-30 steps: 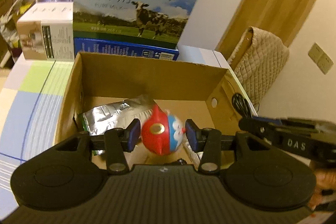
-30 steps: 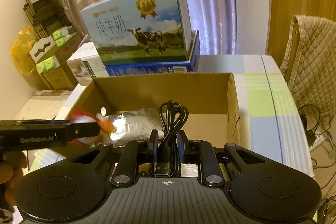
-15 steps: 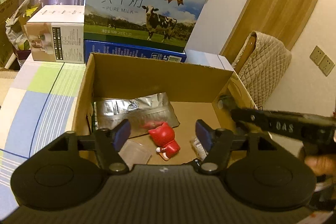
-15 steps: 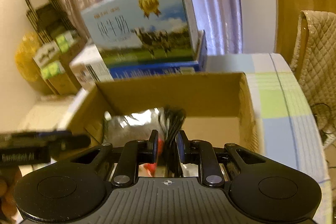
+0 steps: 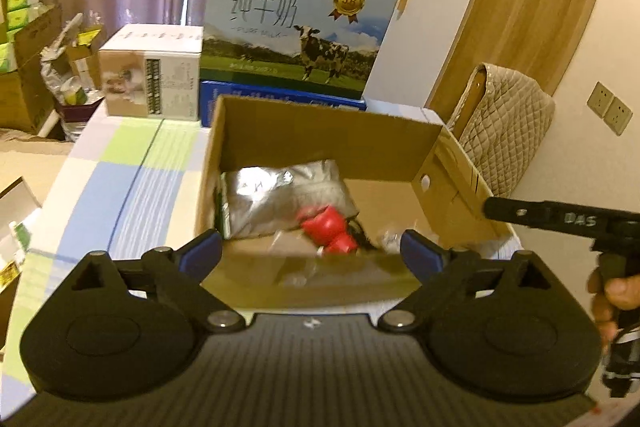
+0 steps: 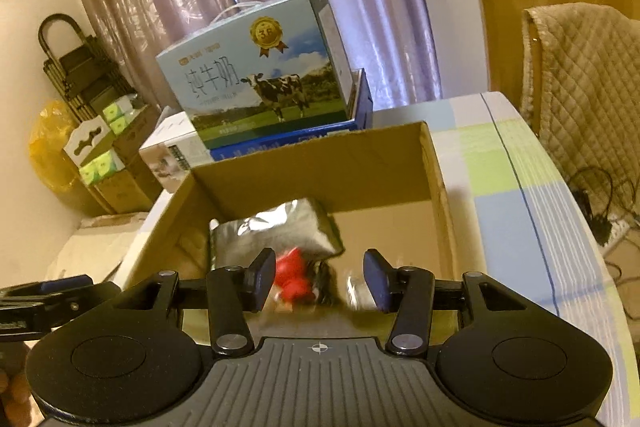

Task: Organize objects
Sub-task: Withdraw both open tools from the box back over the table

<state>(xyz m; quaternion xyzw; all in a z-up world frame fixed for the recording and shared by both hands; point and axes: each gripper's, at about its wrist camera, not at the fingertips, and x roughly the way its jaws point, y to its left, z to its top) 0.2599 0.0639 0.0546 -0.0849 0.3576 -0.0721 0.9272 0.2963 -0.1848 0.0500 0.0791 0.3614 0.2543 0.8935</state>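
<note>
the left tool [image 5: 310,249] is seen at the lower centre of the left wrist view with its jaws spread wide and nothing between them. the right tool [image 6: 318,281] is likewise held apart and empty at the lower centre of the right wrist view. both are poised at the near rim of the cardboard box [image 5: 328,131], which fills the middle of each frame and stands on the checked table [image 5: 120,187].

inside the box, a silver foil pouch [image 5: 280,195] is laid against the left wall in the left wrist view. a red toy figure [image 5: 326,229] is lying just in front of the pouch, touching or overlapping its lower edge. a dark coiled cable [image 6: 324,281] is seen beside the toy in the right wrist view, blurred, and something small and shiny [image 6: 356,291] is glimpsed to its right; what it is cannot be told.

behind the box, in the upper middle of both frames, a milk carton [image 5: 296,35] is stacked on a blue box [image 5: 280,99], with a white box [image 5: 154,79] to its left.

the task is judged well advanced: toy, cable and pouch are already held in the box, and neither tool is carrying anything. whether more objects are left outside cannot be told, since little of the near table is shown. if any remain, they are still to be fetched and placed.
</note>
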